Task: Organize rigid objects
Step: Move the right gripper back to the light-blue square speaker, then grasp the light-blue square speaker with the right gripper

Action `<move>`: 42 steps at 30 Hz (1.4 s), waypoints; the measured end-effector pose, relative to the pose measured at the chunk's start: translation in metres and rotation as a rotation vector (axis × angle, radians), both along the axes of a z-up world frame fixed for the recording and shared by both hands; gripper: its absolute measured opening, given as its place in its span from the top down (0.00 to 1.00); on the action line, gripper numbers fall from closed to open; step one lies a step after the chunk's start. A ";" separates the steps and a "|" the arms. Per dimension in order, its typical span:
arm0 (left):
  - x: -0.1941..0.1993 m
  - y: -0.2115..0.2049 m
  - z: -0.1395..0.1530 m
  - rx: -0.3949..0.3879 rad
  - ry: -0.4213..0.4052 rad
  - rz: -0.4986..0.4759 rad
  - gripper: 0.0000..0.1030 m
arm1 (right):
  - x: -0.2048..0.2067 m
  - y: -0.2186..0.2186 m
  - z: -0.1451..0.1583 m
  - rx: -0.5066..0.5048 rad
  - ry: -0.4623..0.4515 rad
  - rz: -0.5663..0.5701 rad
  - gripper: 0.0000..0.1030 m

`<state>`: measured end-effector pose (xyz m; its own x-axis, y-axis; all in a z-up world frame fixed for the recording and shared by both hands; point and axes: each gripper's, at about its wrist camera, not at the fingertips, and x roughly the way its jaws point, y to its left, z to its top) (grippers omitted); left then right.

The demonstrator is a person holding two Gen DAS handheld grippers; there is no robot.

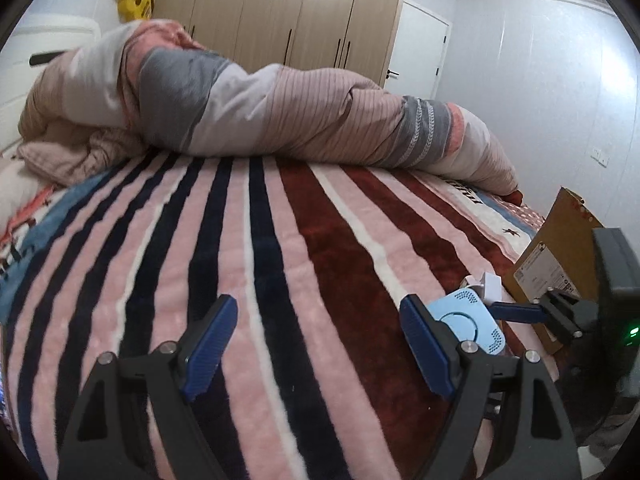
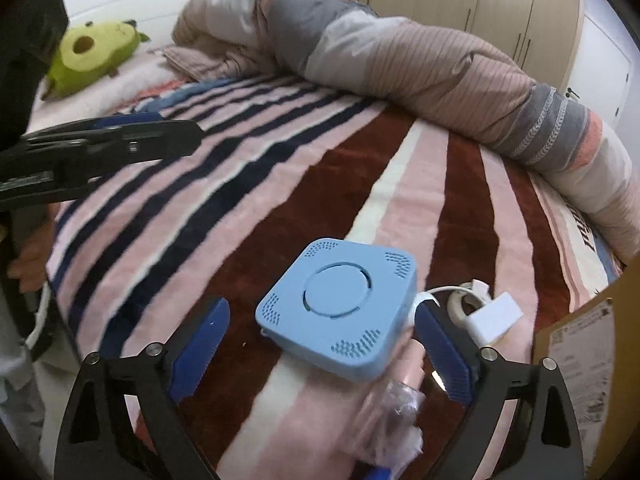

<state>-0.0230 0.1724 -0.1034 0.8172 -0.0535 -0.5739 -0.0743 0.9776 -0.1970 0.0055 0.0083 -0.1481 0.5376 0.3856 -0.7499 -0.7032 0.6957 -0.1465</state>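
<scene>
A light blue square device (image 2: 340,308) lies flat on the striped blanket (image 2: 280,184); it also shows in the left wrist view (image 1: 470,322). My right gripper (image 2: 322,346) is open, its fingers on either side of the device's near end, not touching it. A white charger with a coiled cable (image 2: 486,312) lies just right of the device. A pink item in clear wrap (image 2: 396,404) lies in front of it. My left gripper (image 1: 320,350) is open and empty over the blanket, left of the device. It shows at the left in the right wrist view (image 2: 120,140).
A brown cardboard box (image 1: 552,260) stands at the bed's right edge, also in the right wrist view (image 2: 580,360). A rolled quilt (image 1: 280,108) lies across the far side. A green avocado plush (image 2: 96,54) sits at the far left. Wardrobes (image 1: 280,8) stand behind.
</scene>
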 end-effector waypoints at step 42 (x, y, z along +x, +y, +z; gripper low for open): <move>-0.019 -0.057 0.011 -0.077 0.081 -0.159 0.22 | -0.018 -0.030 -0.007 0.073 0.094 0.190 0.25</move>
